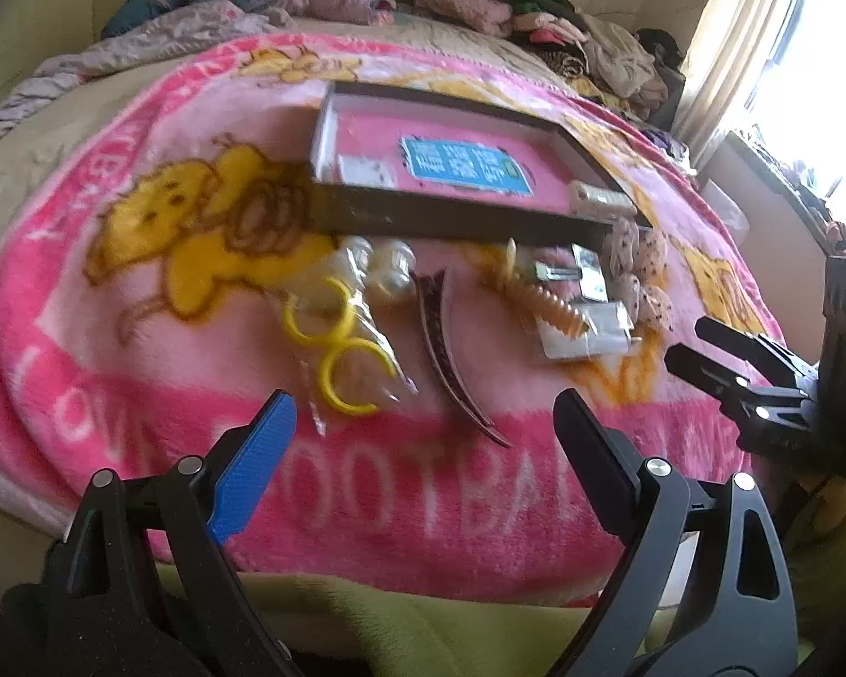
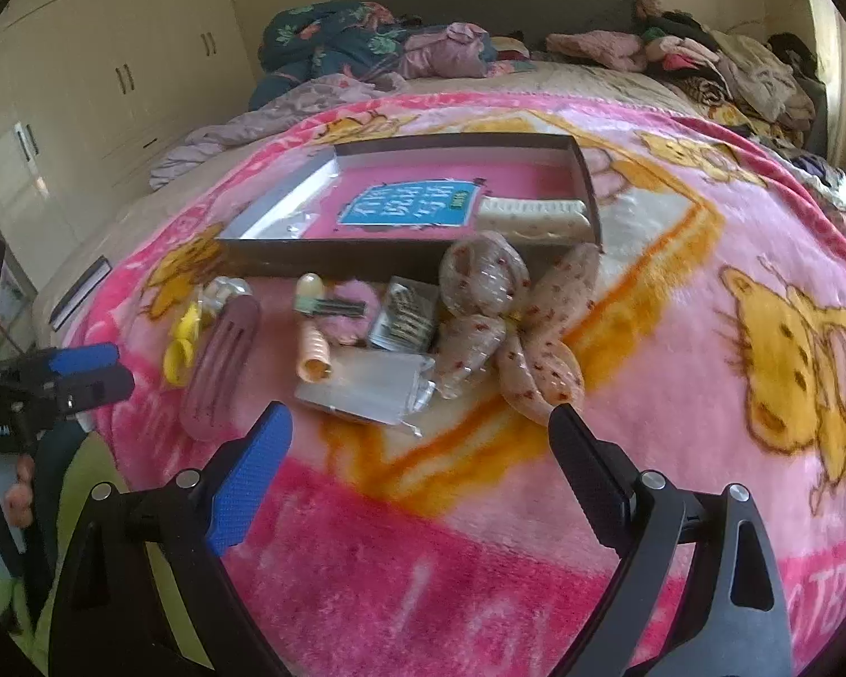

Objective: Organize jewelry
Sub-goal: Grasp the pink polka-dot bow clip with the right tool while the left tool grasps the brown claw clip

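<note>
Both empty, the left gripper (image 1: 426,423) and right gripper (image 2: 423,440) gape above the blanket (image 2: 677,338)

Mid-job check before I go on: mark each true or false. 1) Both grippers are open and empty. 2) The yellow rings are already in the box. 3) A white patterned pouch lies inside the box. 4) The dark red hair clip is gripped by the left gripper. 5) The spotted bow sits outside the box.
1) True: left gripper and right gripper stand open, holding nothing.
2) False: the yellow rings lie on the blanket, in front of the box.
3) True: the white patterned pouch lies inside, at the near right corner.
4) False: the dark red hair clip lies free on the blanket.
5) True: the spotted bow lies in front of the box.
</note>
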The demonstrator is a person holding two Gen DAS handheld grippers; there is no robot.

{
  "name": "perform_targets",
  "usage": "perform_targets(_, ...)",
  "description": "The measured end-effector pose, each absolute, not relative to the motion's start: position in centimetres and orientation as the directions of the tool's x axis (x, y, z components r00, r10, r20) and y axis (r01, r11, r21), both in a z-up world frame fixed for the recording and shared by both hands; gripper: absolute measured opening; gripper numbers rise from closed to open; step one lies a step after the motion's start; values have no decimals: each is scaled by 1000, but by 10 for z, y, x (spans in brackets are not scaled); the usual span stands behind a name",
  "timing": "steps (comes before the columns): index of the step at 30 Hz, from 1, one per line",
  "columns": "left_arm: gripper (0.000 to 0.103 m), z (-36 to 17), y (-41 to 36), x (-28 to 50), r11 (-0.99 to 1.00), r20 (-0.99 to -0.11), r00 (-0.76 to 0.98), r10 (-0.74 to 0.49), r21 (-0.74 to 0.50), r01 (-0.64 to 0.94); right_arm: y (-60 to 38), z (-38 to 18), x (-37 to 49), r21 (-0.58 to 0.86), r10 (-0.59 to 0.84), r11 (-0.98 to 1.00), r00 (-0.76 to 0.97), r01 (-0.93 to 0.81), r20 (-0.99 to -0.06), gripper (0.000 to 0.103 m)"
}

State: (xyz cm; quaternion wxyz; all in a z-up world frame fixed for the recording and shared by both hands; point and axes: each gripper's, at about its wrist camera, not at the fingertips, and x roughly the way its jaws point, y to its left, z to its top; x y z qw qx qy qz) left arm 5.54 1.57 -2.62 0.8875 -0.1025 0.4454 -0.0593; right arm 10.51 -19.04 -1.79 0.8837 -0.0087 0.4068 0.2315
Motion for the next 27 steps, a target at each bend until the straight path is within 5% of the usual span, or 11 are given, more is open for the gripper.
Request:
perform_targets(5, 83, -39, 6, 61, 968, -796, 564, -220, -251, 24, -201, -23, 110, 180, 389, 904, 568, -388, -725, 92)
perform_targets(12, 48, -51, -5, 73, 957, -807, 528, -262, -289, 34, -213, -27, 116, 194, 383, 911, 574, -364, -724, 92)
perform_targets(16, 37, -58, -12, 80, 954, -818, 505, -274, -298, 35, -219, -28, 121, 196, 375, 917, 581, -349, -722, 92)
perform_targets(27, 25, -65, -18, 104, 963, -830, 504, -239, -269, 13, -220, -41, 158, 201, 348, 932, 587, -303, -731, 88)
